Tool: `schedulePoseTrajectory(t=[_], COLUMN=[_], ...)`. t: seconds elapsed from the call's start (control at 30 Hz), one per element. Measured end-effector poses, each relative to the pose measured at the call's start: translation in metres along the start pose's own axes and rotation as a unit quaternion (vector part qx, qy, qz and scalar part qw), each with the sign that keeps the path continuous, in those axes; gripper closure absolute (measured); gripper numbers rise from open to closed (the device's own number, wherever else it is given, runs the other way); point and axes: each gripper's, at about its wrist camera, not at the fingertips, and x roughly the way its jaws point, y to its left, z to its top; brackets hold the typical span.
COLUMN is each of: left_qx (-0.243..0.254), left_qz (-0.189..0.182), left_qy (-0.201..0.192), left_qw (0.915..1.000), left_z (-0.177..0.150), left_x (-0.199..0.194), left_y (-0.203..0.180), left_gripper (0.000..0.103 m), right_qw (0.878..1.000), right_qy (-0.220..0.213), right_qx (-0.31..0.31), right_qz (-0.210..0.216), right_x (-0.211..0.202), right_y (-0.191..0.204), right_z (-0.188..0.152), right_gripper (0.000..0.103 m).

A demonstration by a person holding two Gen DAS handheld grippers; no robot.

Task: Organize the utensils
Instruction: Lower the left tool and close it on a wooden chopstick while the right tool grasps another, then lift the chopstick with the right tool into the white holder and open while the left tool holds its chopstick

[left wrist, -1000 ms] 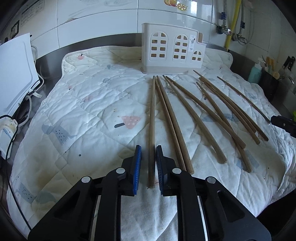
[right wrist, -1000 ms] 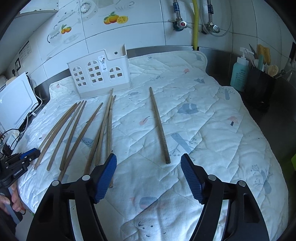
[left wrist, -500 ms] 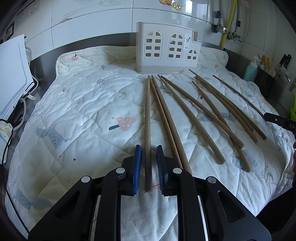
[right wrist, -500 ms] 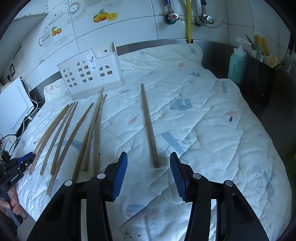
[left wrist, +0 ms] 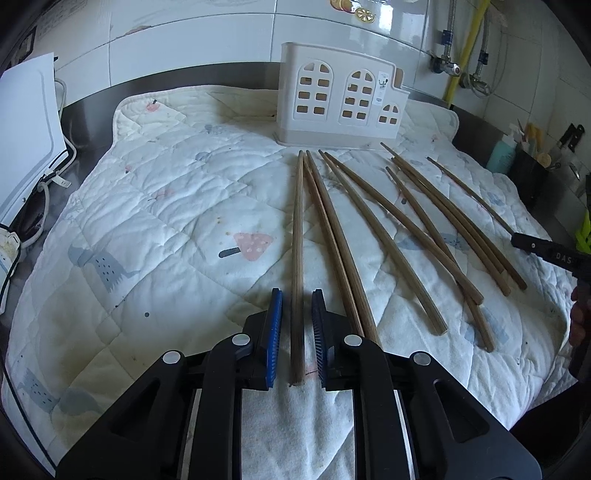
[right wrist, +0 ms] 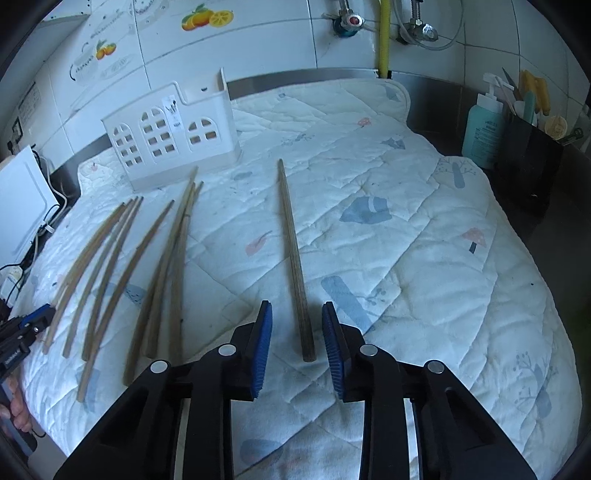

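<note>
Left gripper (left wrist: 296, 295) jaws nearly together, flanking leftmost long brown wooden chopstick (left wrist: 297, 236) on white quilted mat (left wrist: 166, 221). Right gripper (right wrist: 296, 314) jaws closing around lone chopstick (right wrist: 293, 254), pads not yet touching.

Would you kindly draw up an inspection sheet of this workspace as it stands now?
Surface: quilted white mat with stains, spread over a metal counter.
Job's things: white holder upright at the back of the mat; wooden chopsticks lying loose before it, one chopstick apart from the rest.
Clutter: teal soap bottle and black utensil pot off the mat.
Grippers: left gripper astride the leftmost chopstick, narrow gaps at the pads; right gripper closing round the lone chopstick, pads not yet touching.
Cables: white and black leads beside a white appliance.
Surroundings: tiled wall with fruit stickers, yellow hose, valves.
</note>
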Motion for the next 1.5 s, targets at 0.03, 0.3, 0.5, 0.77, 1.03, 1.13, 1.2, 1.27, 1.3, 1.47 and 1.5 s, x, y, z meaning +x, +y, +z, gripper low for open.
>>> schedulePoseTrajectory(t=[0.03,0.3,0.5,0.77,1.03,1.13,1.2,1.27,1.3,1.47,1.5], left_qx=[-0.002,-0.012,-0.023,-0.033,-0.041,-0.038,-0.037,-0.034,-0.033,-0.037,-0.04], left_qz=[0.0,-0.015,-0.023,-0.027,-0.031,-0.032,-0.034,-0.033,-0.033,-0.043,-0.046], left_qy=[-0.001,0.001,-0.002,-0.025,-0.068,-0.08,-0.085,-0.089,-0.09,-0.093,-0.093], left_qw=[1.0,0.9998,0.9995,0.9988,0.9964,0.9956,0.9951,0.9949,0.9948,0.9941,0.9938], left_z=[0.0,0.005,0.007,0.015,0.036,0.045,0.053,0.059,0.063,0.081,0.086], left_x=[0.0,0.001,-0.002,-0.018,-0.04,-0.043,-0.044,-0.045,-0.045,-0.048,-0.049], left_y=[0.001,0.006,0.009,0.014,0.019,0.02,0.021,0.02,0.02,0.024,0.027], left_gripper=[0.092,0.098,0.098,0.098,0.098,0.098,0.098,0.098,0.098,0.098,0.098], right_qw=[1.0,1.0,0.999,0.995,0.988,0.987,0.985,0.984,0.984,0.98,0.979], right_qy=[-0.003,-0.013,-0.039,-0.099,-0.147,-0.152,-0.157,-0.16,-0.162,-0.168,-0.17], right_qx=[-0.001,-0.001,-0.007,-0.026,-0.045,-0.052,-0.06,-0.07,-0.074,-0.091,-0.094], right_qz=[-0.003,-0.008,-0.009,-0.003,0.012,0.02,0.025,0.03,0.032,0.056,0.059], right_x=[0.0,-0.004,-0.023,-0.068,-0.105,-0.112,-0.116,-0.121,-0.122,-0.131,-0.133], right_y=[0.0,0.001,0.006,0.016,0.023,0.026,0.028,0.031,0.033,0.041,0.043], right_z=[0.0,-0.001,0.001,0.02,0.049,0.064,0.074,0.086,0.091,0.13,0.138], right_gripper=[0.079,0.094,0.095,0.096,0.096,0.096,0.096,0.096,0.096,0.096,0.096])
